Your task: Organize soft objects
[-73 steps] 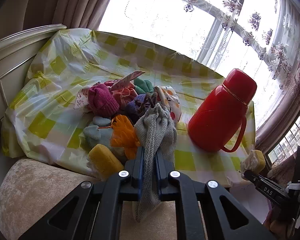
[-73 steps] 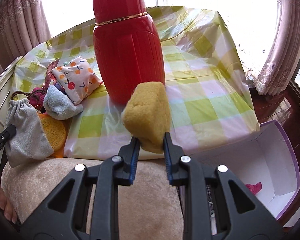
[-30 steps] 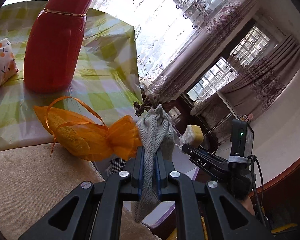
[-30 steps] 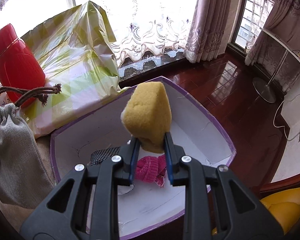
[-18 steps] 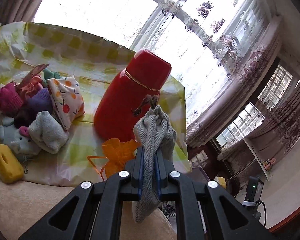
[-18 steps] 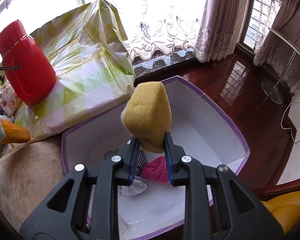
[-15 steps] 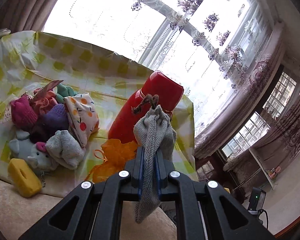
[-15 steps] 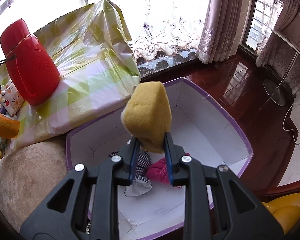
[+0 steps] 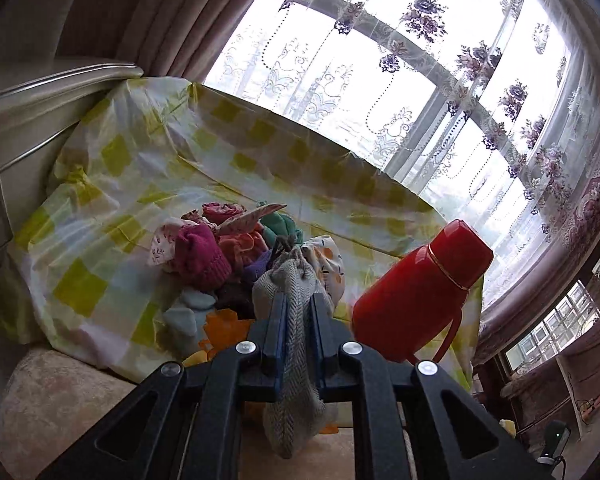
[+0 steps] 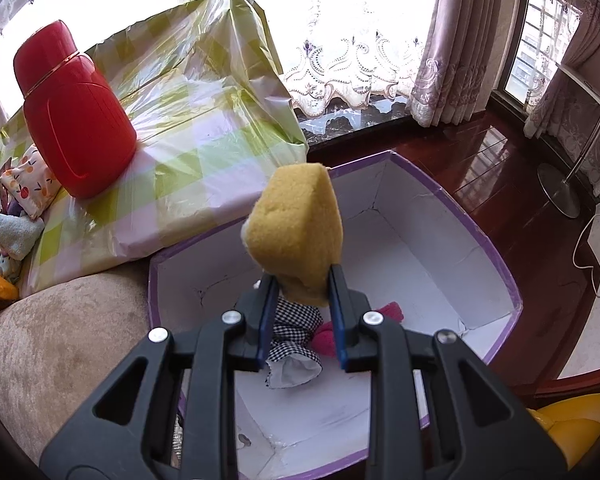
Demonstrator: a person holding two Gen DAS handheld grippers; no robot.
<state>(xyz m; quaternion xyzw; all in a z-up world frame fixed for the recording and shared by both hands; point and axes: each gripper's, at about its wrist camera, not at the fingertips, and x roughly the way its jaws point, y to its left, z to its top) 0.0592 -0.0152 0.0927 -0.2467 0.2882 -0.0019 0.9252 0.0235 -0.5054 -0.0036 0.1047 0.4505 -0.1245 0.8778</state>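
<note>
My left gripper [image 9: 298, 300] is shut on a grey herringbone drawstring pouch [image 9: 290, 280], whose lower end hangs down below the fingers. It faces a heap of soft things [image 9: 220, 248] on the checked tablecloth [image 9: 112, 184]: a magenta knit hat, a teal piece, a fruit-print pouch, pale blue plush and orange mesh. My right gripper [image 10: 302, 280] is shut on a yellow sponge [image 10: 296, 232], held above a purple-rimmed white box [image 10: 444, 196]. In the box lie a black-and-white checked cloth [image 10: 294, 328] and a pink knit item [image 10: 328, 338].
A red thermos [image 9: 416, 292] stands on the tablecloth right of the heap, the thermos [image 10: 74, 120] also showing at the right wrist view's left. A beige cushion [image 10: 60, 344] lies between table and box. Curtains, windows, a dark wooden floor and a lamp base [image 10: 560, 196] surround.
The left gripper has swung back left toward the heap of soft things, still gripping the pouch. The right gripper stays over the box with the sponge, drifting only slightly.
</note>
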